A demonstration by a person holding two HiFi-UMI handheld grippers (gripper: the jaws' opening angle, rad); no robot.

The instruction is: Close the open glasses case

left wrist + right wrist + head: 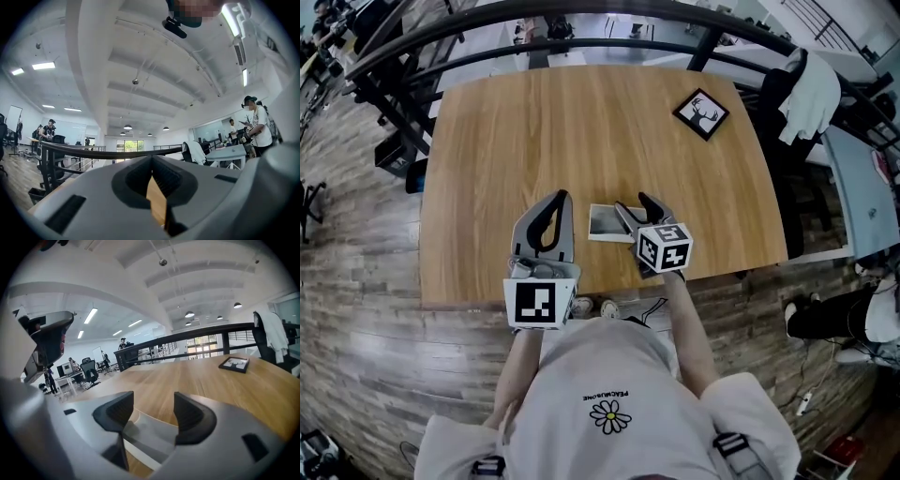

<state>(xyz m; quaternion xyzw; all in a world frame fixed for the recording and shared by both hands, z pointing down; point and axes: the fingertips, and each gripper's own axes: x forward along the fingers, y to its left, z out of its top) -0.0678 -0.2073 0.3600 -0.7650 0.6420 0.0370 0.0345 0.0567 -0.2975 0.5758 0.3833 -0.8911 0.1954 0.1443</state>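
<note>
Head view shows the glasses case [606, 221] lying open on the wooden table [581, 122], close to the near edge and in front of the person. The right gripper [637, 208] is right at it. In the right gripper view its two fingers [115, 411] are spread wide, and the case [145, 432] sits low between them. The pads do not press on it.

The left gripper [560, 199] is just to the left of the case and not touching it. In the left gripper view its fingers [161, 176] are pressed together with nothing between them.

The case looks like a hard, light shell with a smooth skin. It will likely keep its shape when pushed, but it may slide on the wood. A good place to push is probably the free edge of the lid, far from the hinge. The shut left gripper could rest on the bottom half to stop it from sliding. A soft push should be enough, since the lid will probably snap down by itself.
</note>
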